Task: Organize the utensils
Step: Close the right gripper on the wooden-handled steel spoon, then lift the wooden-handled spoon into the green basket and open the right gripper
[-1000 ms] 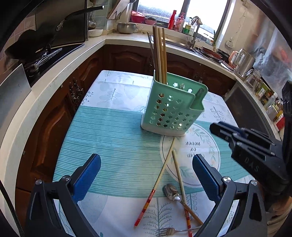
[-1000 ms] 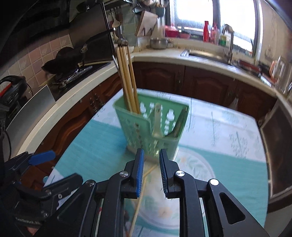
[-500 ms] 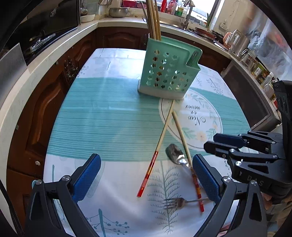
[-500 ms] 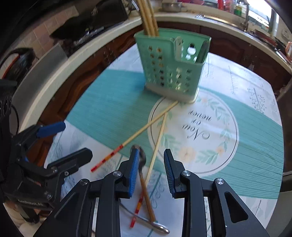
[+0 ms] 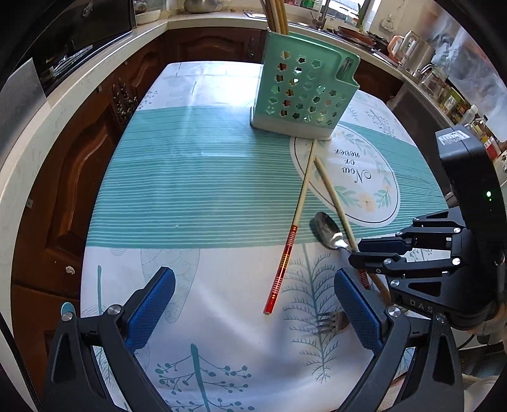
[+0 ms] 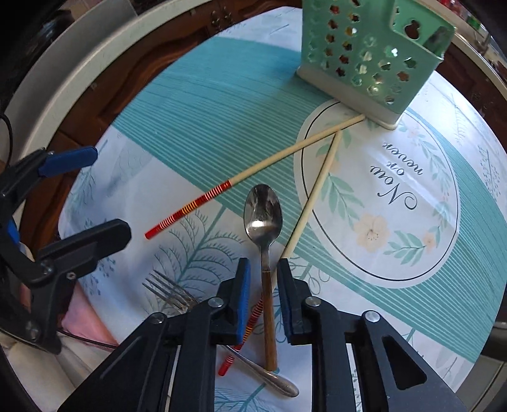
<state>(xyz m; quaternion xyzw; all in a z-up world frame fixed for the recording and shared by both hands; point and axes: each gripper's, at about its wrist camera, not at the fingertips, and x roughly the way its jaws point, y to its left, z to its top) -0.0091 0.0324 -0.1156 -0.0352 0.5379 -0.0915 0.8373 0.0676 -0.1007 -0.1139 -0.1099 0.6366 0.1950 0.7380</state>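
The right gripper (image 6: 263,288) points steeply down at the counter (image 6: 196,104), and its jaws are closing around the wooden handle of the spoon (image 6: 263,218); the handle lies between the blue pads (image 6: 244,294), but a small gap shows on each side, so they do not press it yet. The spoon lies flat with its metal bowl pointing toward the green utensil holder (image 6: 367,54). Just beside the handle, one chopstick (image 6: 312,199) passes under the right jaw, its pale tip toward the holder and its red striped end under the gripper. The second chopstick (image 6: 253,177) lies on the other side of the spoon; its pale tip touches the foot of the holder and its red end points away from it. A fork (image 6: 168,293) lies farther from the holder than the spoon, with its handle hidden under the gripper. The left gripper (image 5: 253,304) hangs above the patterned tablecloth (image 5: 190,190) with its jaws spread wide and nothing between them; the red end of the second chopstick lies below that gap. The holder stands upright on the cloth, well apart from both grippers, and it has several chopsticks (image 5: 277,16) standing in it.
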